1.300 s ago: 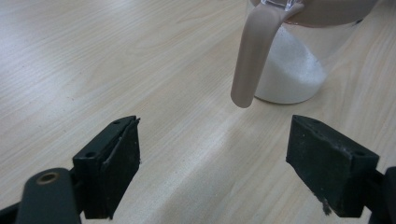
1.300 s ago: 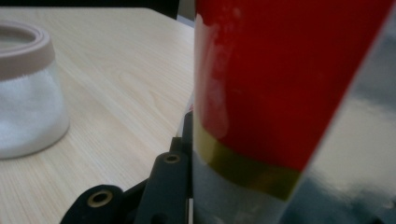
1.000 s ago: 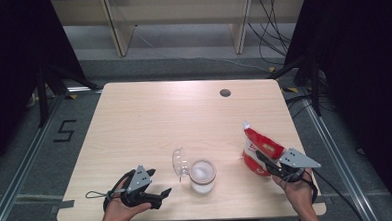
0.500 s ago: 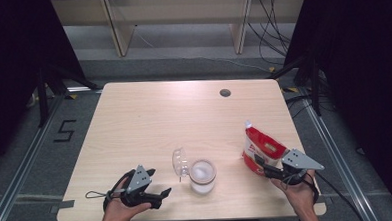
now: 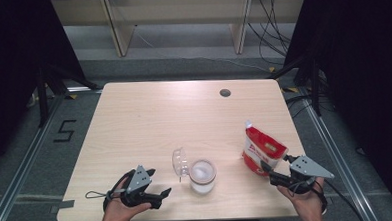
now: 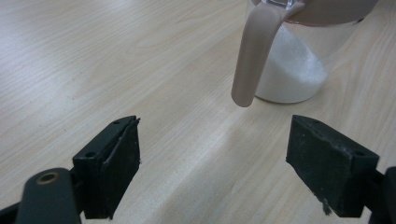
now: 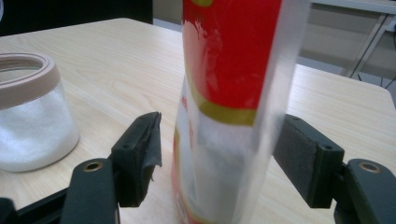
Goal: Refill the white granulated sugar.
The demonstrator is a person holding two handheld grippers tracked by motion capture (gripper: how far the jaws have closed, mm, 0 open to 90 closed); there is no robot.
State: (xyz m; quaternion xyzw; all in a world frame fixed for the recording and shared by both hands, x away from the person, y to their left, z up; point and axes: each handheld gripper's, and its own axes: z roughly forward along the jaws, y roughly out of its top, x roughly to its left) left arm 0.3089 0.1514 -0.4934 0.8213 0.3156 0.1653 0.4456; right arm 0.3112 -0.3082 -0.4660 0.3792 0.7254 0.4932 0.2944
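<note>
A red-and-white pouch (image 5: 262,152) stands upright on the table's right side. My right gripper (image 5: 267,170) sits just in front of it. In the right gripper view the pouch (image 7: 224,93) rises between the jaws, which have just been opening; the pads stand off its sides, so my right gripper (image 7: 217,158) is open. A glass jar (image 5: 202,175) with white powder stands near the front middle, its clear lid (image 5: 180,162) flipped open to the left. My left gripper (image 5: 161,194) rests open left of the jar. In its own view my left gripper (image 6: 215,158) holds nothing, with the jar (image 6: 292,70) and its beige strap (image 6: 254,51) ahead.
The wooden table (image 5: 149,122) has a dark cable hole (image 5: 225,93) at the back right. Metal stands and cables flank it, and pale shelving (image 5: 180,21) runs behind. The jar (image 7: 32,121) sits left of the pouch in the right gripper view.
The right gripper's jaws have opened off the pouch and the hand has drawn back a little toward the near right. The pouch stays standing. The left hand has not moved.
</note>
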